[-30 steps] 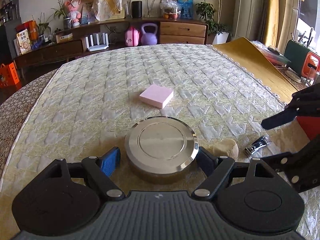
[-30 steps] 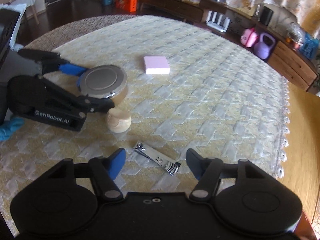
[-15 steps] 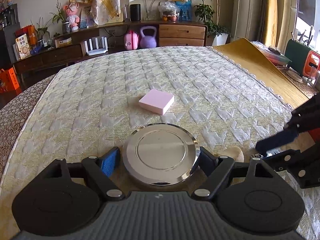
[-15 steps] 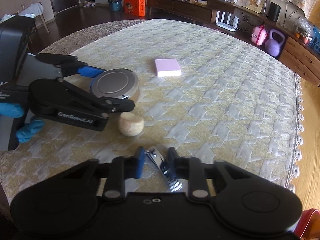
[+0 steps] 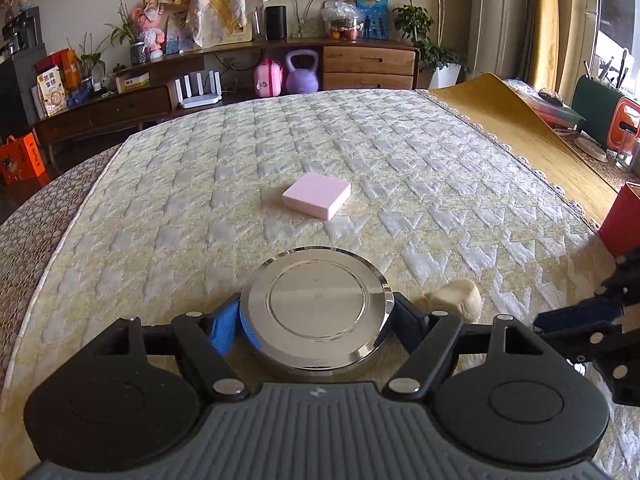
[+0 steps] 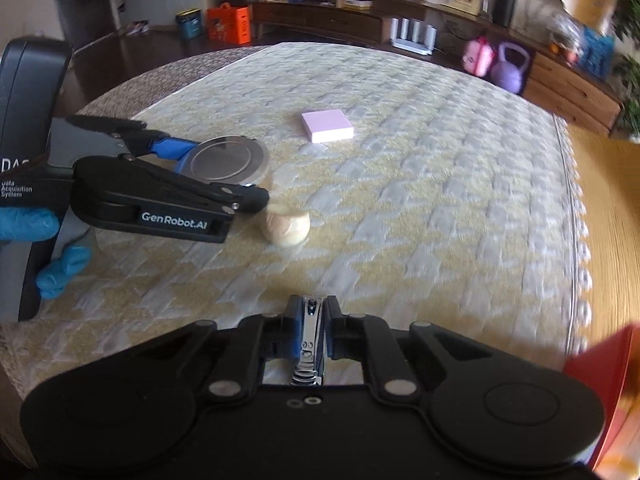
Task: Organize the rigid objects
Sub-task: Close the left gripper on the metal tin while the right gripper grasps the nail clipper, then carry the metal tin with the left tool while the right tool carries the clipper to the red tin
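The round polished steel tin [image 5: 316,312] sits at six o'clock on the quilted cream and yellow tablecloth [image 5: 400,168], and we see it clamped between the blue pads of the left gripper [image 5: 316,320], one pad pressed to each side of its rim. From the right wrist view the same tin [image 6: 226,160] appears at nine o'clock with the left gripper [image 6: 216,174] closed around it, and a blue-gloved hand [image 6: 44,248] holds that tool's handle.

The flat pink square block [image 5: 317,195] lies at twelve o'clock from the tin, well apart from it, flat on the cloth. In the right wrist view we find it [image 6: 327,125] near the middle of the table.

The pale rounded wooden knob [image 5: 456,298] rests just beside the tin at three o'clock; in the right wrist view it [image 6: 286,228] lies just past the left gripper's near fingertip.

The silver metal nail clipper [image 6: 310,340] is pinched lengthwise between the narrow-set fingers of the right gripper [image 6: 311,334], at six o'clock in that view.
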The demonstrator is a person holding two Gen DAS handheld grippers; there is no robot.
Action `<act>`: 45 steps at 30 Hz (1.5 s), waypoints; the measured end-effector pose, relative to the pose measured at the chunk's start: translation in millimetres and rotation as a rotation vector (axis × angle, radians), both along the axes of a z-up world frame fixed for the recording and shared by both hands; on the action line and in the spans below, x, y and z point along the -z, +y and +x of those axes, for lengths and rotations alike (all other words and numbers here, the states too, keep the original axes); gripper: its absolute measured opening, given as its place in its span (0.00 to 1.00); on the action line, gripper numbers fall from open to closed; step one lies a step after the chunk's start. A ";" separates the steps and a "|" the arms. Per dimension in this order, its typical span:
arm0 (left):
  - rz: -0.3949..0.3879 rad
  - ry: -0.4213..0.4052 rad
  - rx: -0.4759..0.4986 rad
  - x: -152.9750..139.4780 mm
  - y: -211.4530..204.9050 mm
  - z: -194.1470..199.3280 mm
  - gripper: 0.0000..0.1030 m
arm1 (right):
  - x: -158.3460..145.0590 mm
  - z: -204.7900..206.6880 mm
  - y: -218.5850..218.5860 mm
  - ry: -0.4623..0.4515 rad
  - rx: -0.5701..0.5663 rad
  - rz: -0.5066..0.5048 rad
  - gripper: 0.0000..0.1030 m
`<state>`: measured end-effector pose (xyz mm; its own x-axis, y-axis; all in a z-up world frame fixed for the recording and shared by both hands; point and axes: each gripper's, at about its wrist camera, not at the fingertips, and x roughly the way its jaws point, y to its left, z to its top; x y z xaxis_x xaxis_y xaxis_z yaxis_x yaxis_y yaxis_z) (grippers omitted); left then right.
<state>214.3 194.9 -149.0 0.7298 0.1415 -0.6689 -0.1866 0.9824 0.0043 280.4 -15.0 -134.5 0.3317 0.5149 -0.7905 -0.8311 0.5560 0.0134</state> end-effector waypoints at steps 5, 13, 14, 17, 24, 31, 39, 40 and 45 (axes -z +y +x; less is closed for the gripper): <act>-0.016 0.016 -0.007 -4.6 -5.8 -18.8 0.74 | -4.4 -9.3 -23.1 0.046 0.075 0.050 0.10; -0.032 0.011 0.014 -26.2 -26.2 -48.6 0.74 | -28.2 -28.5 -63.5 0.064 0.162 0.147 0.10; -0.034 0.008 0.021 -29.5 -29.4 -51.3 0.74 | -31.2 -31.0 -67.4 0.064 0.167 0.156 0.10; -0.044 -0.003 0.043 -40.2 -39.9 -58.5 0.74 | -41.2 -39.0 -79.2 0.055 0.181 0.179 0.10; -0.053 -0.028 0.103 -65.9 -71.6 -71.4 0.74 | -64.6 -52.8 -101.1 0.015 0.211 0.210 0.10; -0.046 -0.063 0.165 -90.2 -101.5 -77.1 0.75 | -82.6 -62.5 -124.0 -0.039 0.247 0.211 0.10; -0.043 -0.069 0.220 -104.3 -133.5 -69.2 0.75 | -89.1 -58.8 -158.5 -0.064 0.318 0.239 0.10; -0.042 -0.070 0.228 -105.9 -138.6 -67.8 0.75 | -90.3 -58.3 -164.0 -0.067 0.325 0.242 0.10; -0.042 -0.077 0.274 -111.1 -165.5 -57.8 0.75 | -95.1 -53.5 -189.1 -0.087 0.353 0.255 0.10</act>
